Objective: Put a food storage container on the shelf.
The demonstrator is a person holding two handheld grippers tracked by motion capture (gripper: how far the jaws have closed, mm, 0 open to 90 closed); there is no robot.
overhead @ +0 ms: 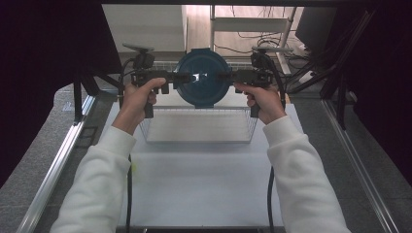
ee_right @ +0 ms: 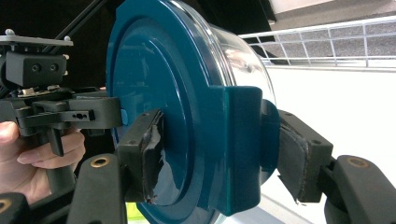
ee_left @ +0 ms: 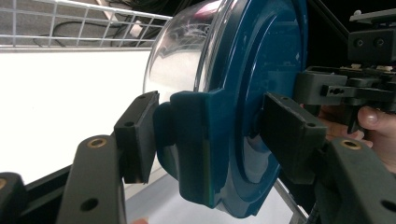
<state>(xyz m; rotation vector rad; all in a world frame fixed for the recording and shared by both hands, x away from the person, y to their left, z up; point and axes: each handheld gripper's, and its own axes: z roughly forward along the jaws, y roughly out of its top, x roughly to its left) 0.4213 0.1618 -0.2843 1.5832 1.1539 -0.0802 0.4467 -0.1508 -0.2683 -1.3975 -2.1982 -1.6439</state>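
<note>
— So where does the container [overhead: 202,77] sit against the grippers?

— Between them, lifted above the wire basket [overhead: 198,125] at the far part of the white table [overhead: 204,179]; the left gripper [overhead: 180,77] pinches the latch tab on its one side, the right gripper [overhead: 223,75] pinches the tab opposite; in the left gripper view one pad [ee_left: 136,135] lies on the bowl side and the other on the blue lid [ee_left: 261,93].

— And which way does it point?

— Tipped on edge; the lid faces the person, the clear bowl [ee_right: 238,58] faces away; its axis runs front to back.
</note>
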